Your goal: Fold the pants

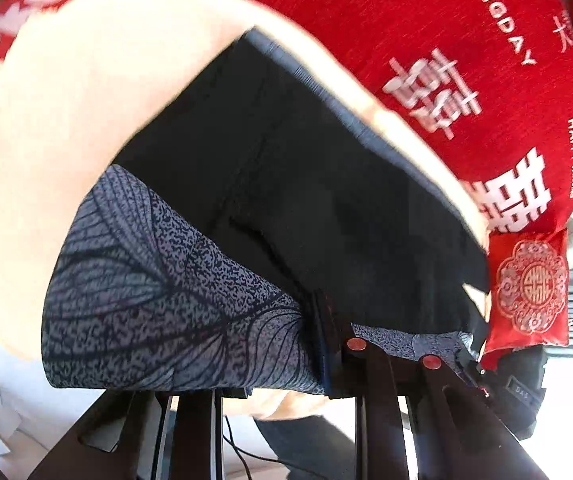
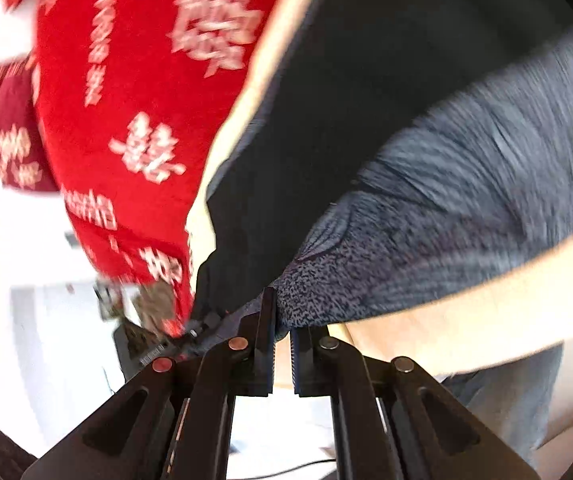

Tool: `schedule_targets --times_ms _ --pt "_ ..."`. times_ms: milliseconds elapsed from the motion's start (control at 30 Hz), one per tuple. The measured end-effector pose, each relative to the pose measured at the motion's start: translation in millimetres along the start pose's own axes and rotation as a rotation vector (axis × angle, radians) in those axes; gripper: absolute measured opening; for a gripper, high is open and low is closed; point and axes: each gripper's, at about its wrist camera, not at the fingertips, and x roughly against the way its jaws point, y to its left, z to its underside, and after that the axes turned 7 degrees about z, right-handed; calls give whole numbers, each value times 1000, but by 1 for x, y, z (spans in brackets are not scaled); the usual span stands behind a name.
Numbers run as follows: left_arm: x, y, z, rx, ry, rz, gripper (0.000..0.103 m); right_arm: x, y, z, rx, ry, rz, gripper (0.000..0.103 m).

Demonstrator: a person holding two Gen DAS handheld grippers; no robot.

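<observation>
The pants (image 1: 158, 292) are dark navy with a grey leaf print on one side. They lie on a cream sheet (image 1: 66, 128) with one part lifted and folded over the dark part (image 1: 286, 168). My left gripper (image 1: 326, 344) is shut on the printed edge of the pants. In the right wrist view my right gripper (image 2: 282, 332) pinches the pants (image 2: 426, 240) at their edge, the fingers (image 2: 266, 344) nearly together. That view is blurred by motion.
A red blanket (image 1: 466, 60) with white characters covers the bed beyond the sheet; it also shows in the right wrist view (image 2: 126, 100). A small red embroidered pouch (image 1: 530, 288) lies at the right. White floor and a black cable (image 1: 242, 452) lie below.
</observation>
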Motion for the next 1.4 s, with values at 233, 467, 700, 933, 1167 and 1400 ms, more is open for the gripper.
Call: schedule_targets --times_ms 233,467,700,933,1167,1400 --pt "-10 -30 -55 11 -114 -21 24 -11 42 -92 139 88 12 7" --pt "-74 -33 -129 -19 -210 -131 34 -83 44 -206 163 196 83 10" --pt "-133 -15 -173 0 -220 -267 41 -153 9 -263 139 263 144 9" --pt "-79 -29 -157 -6 -279 -370 66 -113 63 -239 439 211 205 62" --pt "-119 -48 -152 -163 -145 -421 66 -153 75 -213 546 317 276 34" --pt "-169 -55 -165 -228 -150 -532 67 -166 70 -257 418 194 320 29"
